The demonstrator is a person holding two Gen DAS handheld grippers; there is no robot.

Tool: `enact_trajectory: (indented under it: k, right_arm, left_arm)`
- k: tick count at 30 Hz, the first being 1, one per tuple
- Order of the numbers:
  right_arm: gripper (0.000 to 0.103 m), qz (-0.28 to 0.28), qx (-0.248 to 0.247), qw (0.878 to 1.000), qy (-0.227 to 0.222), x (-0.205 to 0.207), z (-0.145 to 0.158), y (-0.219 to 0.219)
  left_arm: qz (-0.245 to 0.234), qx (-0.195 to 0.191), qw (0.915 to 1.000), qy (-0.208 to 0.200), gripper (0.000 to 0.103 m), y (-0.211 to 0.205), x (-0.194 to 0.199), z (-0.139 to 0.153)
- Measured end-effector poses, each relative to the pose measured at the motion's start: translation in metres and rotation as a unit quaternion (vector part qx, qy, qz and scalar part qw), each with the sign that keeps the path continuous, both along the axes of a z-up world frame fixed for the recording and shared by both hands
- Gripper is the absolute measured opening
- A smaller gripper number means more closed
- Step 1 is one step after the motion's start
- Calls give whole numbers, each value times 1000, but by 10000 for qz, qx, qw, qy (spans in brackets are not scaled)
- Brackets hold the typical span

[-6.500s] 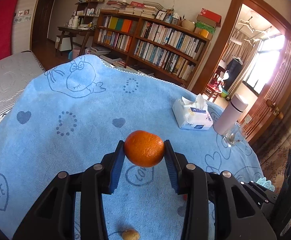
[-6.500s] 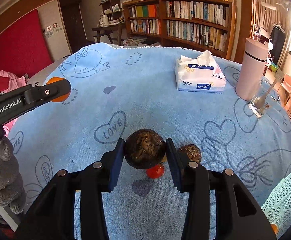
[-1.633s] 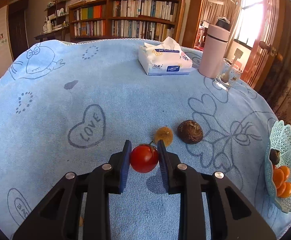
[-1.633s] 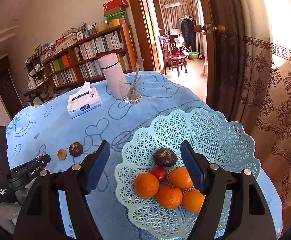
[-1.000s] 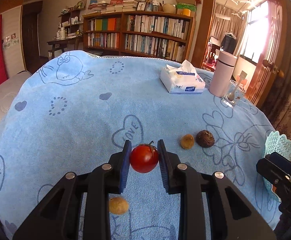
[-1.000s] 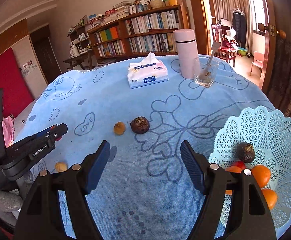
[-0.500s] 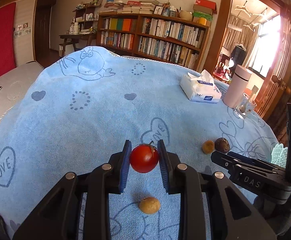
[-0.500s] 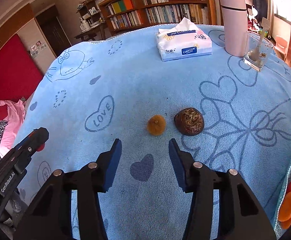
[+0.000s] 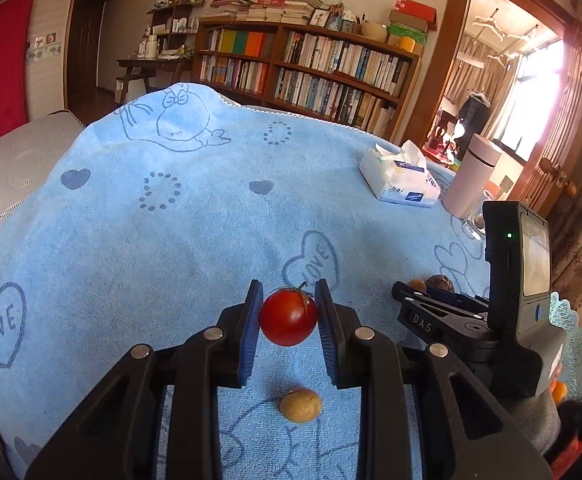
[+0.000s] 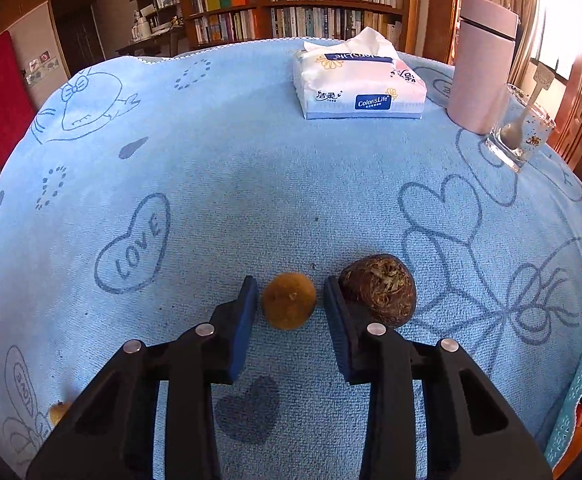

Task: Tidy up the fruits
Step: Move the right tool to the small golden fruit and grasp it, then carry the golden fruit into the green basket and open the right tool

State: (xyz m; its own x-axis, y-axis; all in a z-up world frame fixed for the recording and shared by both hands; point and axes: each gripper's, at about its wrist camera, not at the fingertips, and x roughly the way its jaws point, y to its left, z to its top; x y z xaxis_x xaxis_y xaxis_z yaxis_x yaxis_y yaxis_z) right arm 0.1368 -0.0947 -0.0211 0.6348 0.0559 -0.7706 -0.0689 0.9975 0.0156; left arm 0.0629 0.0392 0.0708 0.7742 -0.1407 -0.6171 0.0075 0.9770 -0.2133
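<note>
My left gripper (image 9: 289, 314) is shut on a red cherry tomato (image 9: 288, 317) and holds it above the blue towel. A small tan fruit (image 9: 300, 405) lies on the towel below it. My right gripper (image 10: 290, 306) is open, its blue pads on either side of a small brown-yellow fruit (image 10: 288, 306) that rests on the towel. A dark brown wrinkled fruit (image 10: 378, 290) lies just right of the right pad. The right gripper's body (image 9: 491, 320) shows in the left wrist view. The pale blue lattice basket (image 10: 579, 396) with oranges is at the right edge.
A blue towel (image 10: 251, 168) covers the table. At the back right stand a tissue pack (image 10: 359, 84), a pink flask (image 10: 483, 64) and a glass with a spoon (image 10: 519, 136). Another small tan fruit (image 10: 59, 410) lies at the lower left. A bookshelf stands behind.
My right gripper has moved down and forward, narrowing around the small brown-yellow fruit. My left gripper has kept hold of the tomato and drifted slightly back and left.
</note>
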Motion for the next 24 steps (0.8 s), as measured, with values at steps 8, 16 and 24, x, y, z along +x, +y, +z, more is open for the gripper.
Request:
enact_trajectory:
  k: [8, 16, 24]
  right_arm:
    - [26, -44, 231, 9994, -244, -21, 22, -13]
    - [26, -257, 397, 9971, -592, -49, 56, -41]
    - [26, -734, 442, 9931, -806, -76, 77, -84]
  left_arm:
    - [2, 15, 10000, 5, 27, -1, 1, -1]
    - [-69, 26, 10000, -11, 27, -4, 0, -1]
    - [-139, 13, 9999, -33, 27, -6, -2, 0]
